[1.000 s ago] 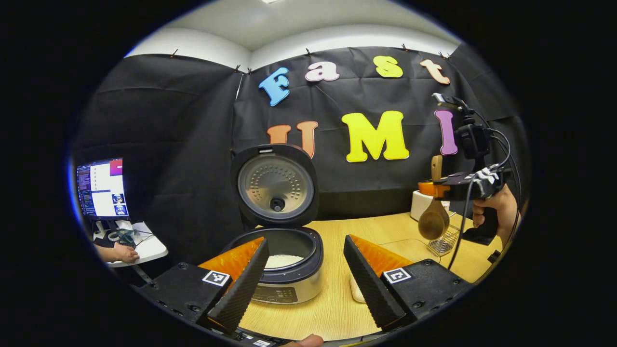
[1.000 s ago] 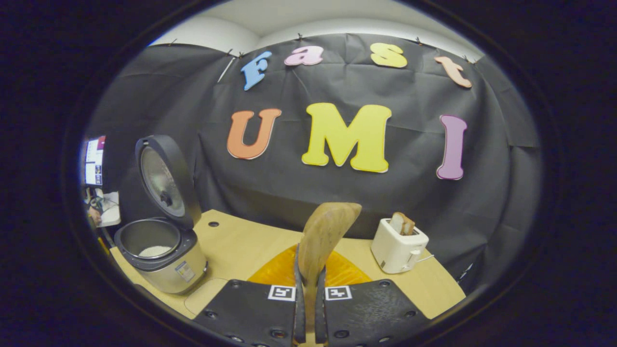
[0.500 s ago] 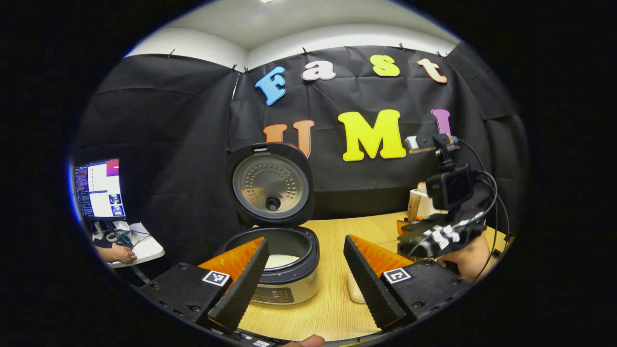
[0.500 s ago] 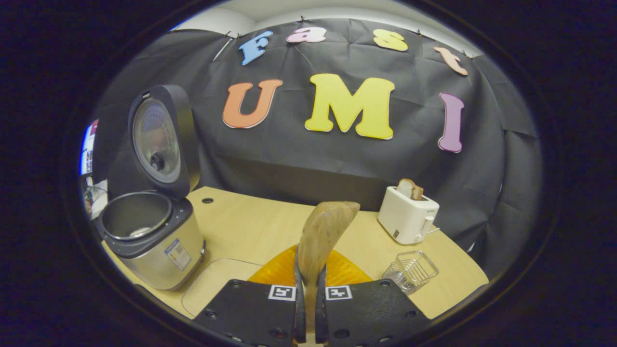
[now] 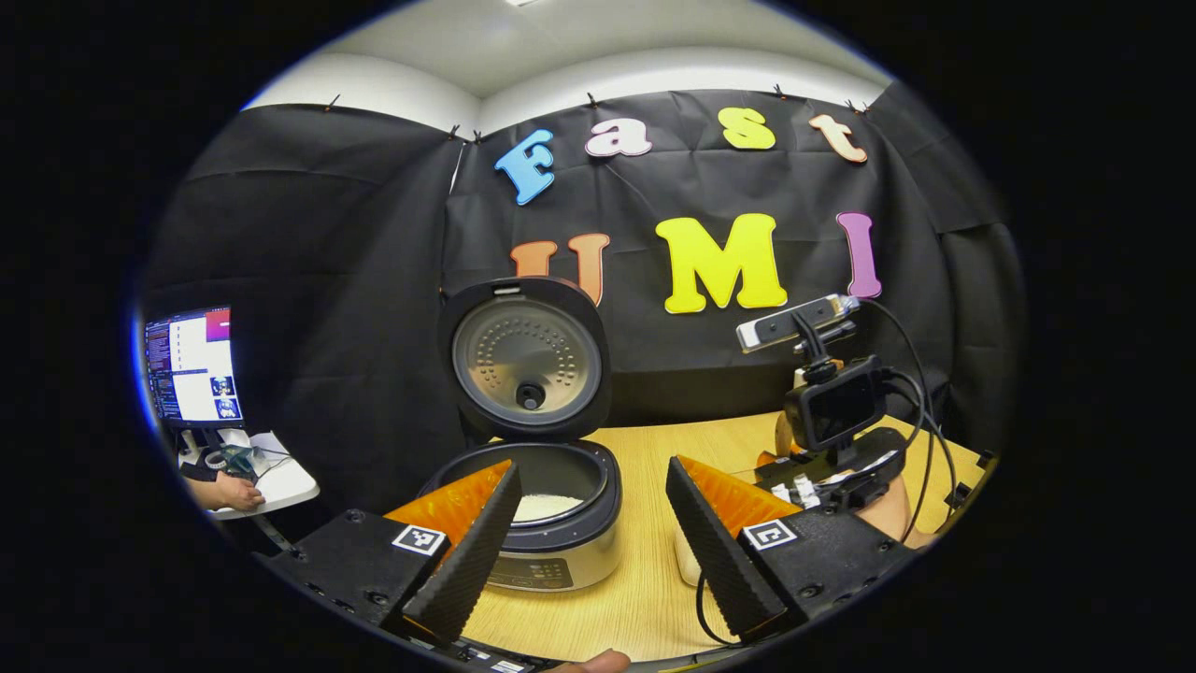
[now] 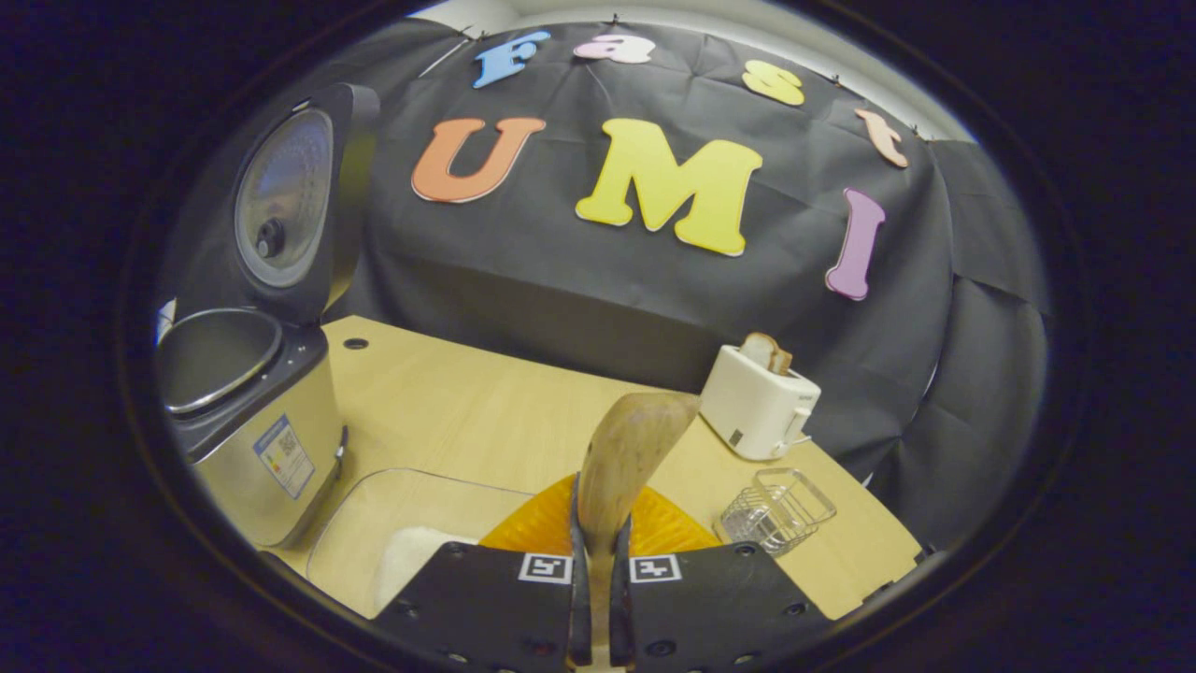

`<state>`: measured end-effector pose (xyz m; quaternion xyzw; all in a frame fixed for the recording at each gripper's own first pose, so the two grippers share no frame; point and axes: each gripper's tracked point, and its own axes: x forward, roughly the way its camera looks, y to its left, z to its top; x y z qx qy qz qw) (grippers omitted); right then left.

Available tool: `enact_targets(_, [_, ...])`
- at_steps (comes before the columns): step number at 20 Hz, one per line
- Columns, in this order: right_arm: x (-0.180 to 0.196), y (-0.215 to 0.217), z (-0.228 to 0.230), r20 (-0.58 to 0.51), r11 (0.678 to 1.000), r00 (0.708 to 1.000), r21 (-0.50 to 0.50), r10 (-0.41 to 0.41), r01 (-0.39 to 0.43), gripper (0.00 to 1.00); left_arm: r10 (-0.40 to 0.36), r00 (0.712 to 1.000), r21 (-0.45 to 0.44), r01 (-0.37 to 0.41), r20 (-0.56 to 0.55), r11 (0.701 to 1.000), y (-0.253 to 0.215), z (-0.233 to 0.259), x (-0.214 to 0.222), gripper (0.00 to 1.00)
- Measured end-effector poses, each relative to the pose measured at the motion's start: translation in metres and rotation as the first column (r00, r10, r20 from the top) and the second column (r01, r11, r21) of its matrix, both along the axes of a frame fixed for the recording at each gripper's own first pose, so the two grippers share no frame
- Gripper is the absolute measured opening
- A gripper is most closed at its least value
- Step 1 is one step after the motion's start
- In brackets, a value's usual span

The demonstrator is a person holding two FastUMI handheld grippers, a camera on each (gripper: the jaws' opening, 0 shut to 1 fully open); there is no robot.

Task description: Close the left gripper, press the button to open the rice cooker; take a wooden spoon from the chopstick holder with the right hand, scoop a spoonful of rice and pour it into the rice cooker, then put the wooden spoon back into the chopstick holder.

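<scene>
Gripping the wooden spoon [image 6: 624,458], its handle hidden, right claw [image 6: 598,598] clamps; left claw [image 5: 584,533] gapes empty.

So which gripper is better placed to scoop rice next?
Right. The right gripper already clamps the wooden spoon beside the clear rice container; the left gripper hangs open, holding nothing, by the open rice cooker.

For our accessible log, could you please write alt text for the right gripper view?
The right gripper is shut on a wooden spoon, above a wooden table with an open rice cooker, a toaster and a wire holder.
</scene>
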<state>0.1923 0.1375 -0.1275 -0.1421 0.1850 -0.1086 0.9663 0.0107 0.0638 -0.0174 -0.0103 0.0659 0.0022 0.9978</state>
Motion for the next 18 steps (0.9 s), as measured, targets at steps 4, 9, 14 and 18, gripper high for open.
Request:
enact_targets(4, [0.004, 0.021, -0.006, -0.013, 1.0, 1.0, 0.004, 0.022, -0.022, 0.07, -0.004, 1.0, 0.0, 0.004, 0.0, 1.0, 0.004, -0.001, 0.001, 0.99])
enact_targets(9, [-0.001, 0.051, -0.008, -0.002, 0.997, 0.998, 0.044, 0.067, -0.067, 0.08, -0.005, 1.0, -0.017, 0.004, -0.005, 1.0, 0.009, -0.002, 0.003, 0.99])
enact_targets(14, [-0.015, 0.089, -0.011, -0.003, 0.969, 0.986, 0.184, 0.17, -0.166, 0.08, -0.013, 1.0, -0.039, 0.013, 0.0, 0.999, 0.013, -0.002, 0.002, 0.99])
enact_targets(18, [-0.025, 0.089, -0.011, -0.025, 0.92, 0.983, 0.357, 0.182, -0.161, 0.08, -0.009, 1.0, -0.061, 0.009, -0.009, 0.998, 0.018, -0.004, 0.004, 0.99])
